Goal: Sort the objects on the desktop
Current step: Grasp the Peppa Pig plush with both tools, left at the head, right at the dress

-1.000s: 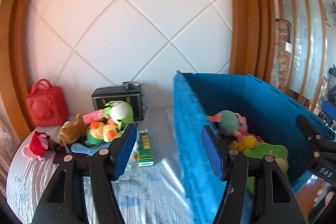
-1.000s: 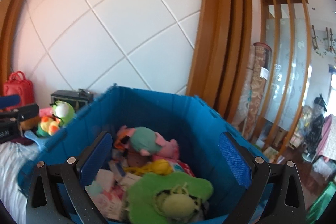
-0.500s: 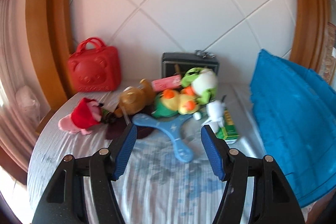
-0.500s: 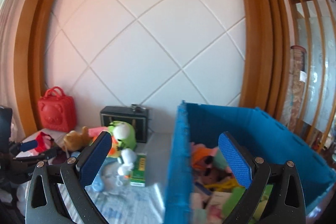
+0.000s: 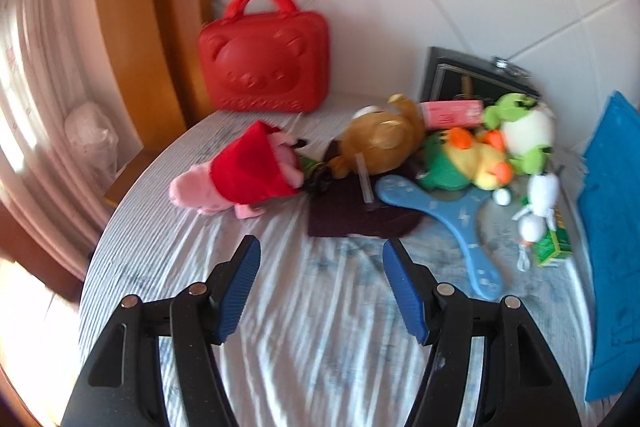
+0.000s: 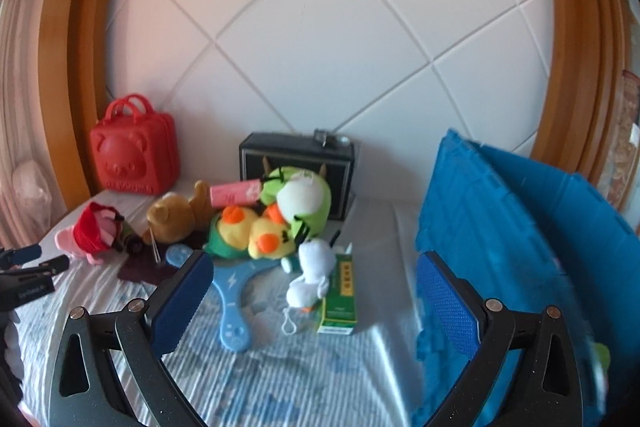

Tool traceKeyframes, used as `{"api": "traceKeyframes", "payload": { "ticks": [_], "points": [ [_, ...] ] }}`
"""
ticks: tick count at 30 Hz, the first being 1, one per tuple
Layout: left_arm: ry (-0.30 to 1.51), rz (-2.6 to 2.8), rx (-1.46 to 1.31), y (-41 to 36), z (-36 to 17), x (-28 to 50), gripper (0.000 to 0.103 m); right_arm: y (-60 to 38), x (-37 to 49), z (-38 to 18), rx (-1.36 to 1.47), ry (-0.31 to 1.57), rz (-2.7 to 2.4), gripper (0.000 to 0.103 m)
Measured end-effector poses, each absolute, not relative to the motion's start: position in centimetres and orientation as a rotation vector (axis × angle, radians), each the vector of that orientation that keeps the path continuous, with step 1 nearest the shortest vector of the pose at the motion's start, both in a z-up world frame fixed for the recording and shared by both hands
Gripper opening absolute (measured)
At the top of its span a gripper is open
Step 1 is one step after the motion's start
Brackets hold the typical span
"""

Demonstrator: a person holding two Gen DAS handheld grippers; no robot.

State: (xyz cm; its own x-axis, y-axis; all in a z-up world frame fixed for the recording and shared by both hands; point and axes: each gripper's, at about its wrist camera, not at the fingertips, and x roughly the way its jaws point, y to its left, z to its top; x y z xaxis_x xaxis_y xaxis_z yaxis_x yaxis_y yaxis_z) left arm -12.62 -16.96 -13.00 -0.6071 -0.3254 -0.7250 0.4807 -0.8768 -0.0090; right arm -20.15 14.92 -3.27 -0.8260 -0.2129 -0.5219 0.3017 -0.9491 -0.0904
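Almost nothing here can be read.

Ahead of your right tongs, the green box (image 6: pixel 339 297) carries a yellow strip of printed marks along its top and a small line of print on its near end, all too blurred to make out. Beyond it, the pink box (image 6: pixel 236 193) lying among the plush toys has dark print on its face that you cannot read either. The blue boomerang (image 6: pixel 233 297) just past the right tongs' left pad shows a moulded lightning-bolt sign, no letters. At the far left of the right wrist view, a white label on the left tongs' body (image 6: pixel 25 290) holds a short word, too small to read.
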Motion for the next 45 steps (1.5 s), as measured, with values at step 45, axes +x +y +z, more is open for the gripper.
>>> {"api": "traceKeyframes", "payload": {
  "ticks": [45],
  "points": [
    [0.476,-2.499,1.376,-42.0,-26.2,-21.5,0.081,-31.4,-31.9,-22.5,1.259,0.394,-1.905,0.103]
  ]
}}
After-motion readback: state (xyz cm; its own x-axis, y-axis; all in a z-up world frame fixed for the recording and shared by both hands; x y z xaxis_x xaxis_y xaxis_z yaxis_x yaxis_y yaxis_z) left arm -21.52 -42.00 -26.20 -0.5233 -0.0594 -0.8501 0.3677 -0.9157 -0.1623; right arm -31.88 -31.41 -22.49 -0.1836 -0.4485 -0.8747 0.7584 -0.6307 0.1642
